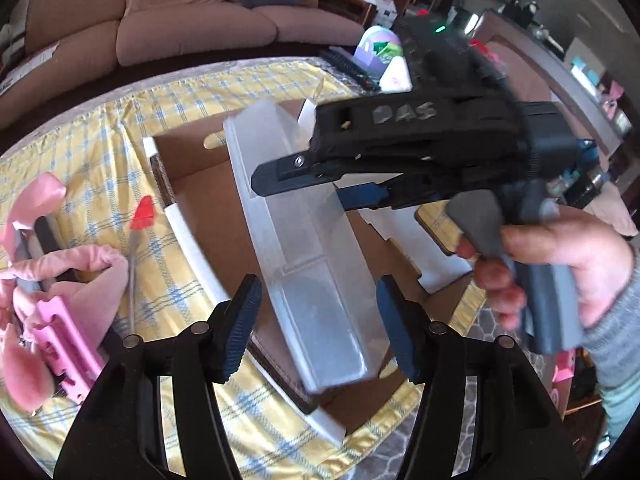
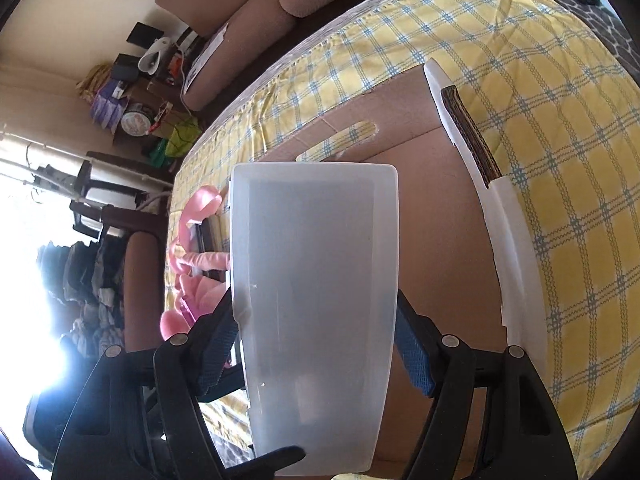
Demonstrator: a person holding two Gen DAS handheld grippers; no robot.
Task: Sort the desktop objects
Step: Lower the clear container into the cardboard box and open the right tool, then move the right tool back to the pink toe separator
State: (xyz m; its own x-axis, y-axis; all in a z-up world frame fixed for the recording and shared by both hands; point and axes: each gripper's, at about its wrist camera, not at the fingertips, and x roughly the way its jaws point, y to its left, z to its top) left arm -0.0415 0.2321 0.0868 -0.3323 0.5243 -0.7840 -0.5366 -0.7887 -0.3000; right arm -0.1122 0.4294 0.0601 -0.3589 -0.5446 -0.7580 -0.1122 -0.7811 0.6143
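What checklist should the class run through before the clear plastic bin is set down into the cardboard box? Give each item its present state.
1. Right gripper clamps the translucent bin, pads against both of its sides: ok.
2. Left gripper is open, with its pads off the bin: ok.
3. Bin sits over the cardboard box: ok.
4. Box floor under the bin holds nothing: cannot tell, since the bin hides much of it.
5. Red-tipped tool and pink items lie on the checked cloth outside the box, away from the drop: ok.
6. Bin is level: not ok, it looks tilted in the left wrist view.
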